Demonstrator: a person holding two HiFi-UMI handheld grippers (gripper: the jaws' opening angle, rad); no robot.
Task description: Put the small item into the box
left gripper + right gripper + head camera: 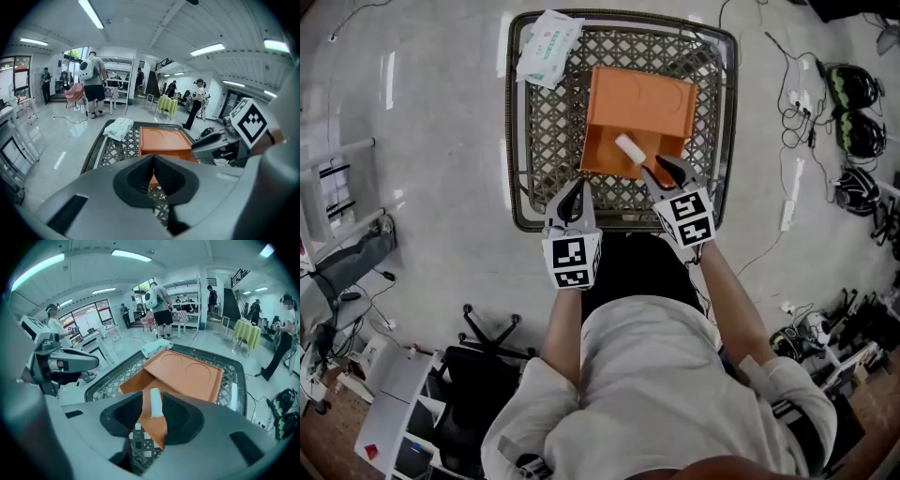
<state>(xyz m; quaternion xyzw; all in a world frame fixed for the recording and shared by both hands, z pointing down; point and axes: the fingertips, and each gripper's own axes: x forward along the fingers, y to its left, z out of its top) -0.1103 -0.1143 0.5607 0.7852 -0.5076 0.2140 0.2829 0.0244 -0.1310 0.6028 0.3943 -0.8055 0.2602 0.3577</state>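
**White stick in the gap of the right tongs**

Head view: a small white cylindrical item (628, 148) sits just past the tips of the right tongs (659, 171), over the orange cardboard box (642, 98) on the brown lattice table (548, 122).

Left gripper view: the left tongs (153, 157) are pressed together and empty.

Right gripper view: the right tongs stand partly apart. The item lies between them, with orange showing at its left.
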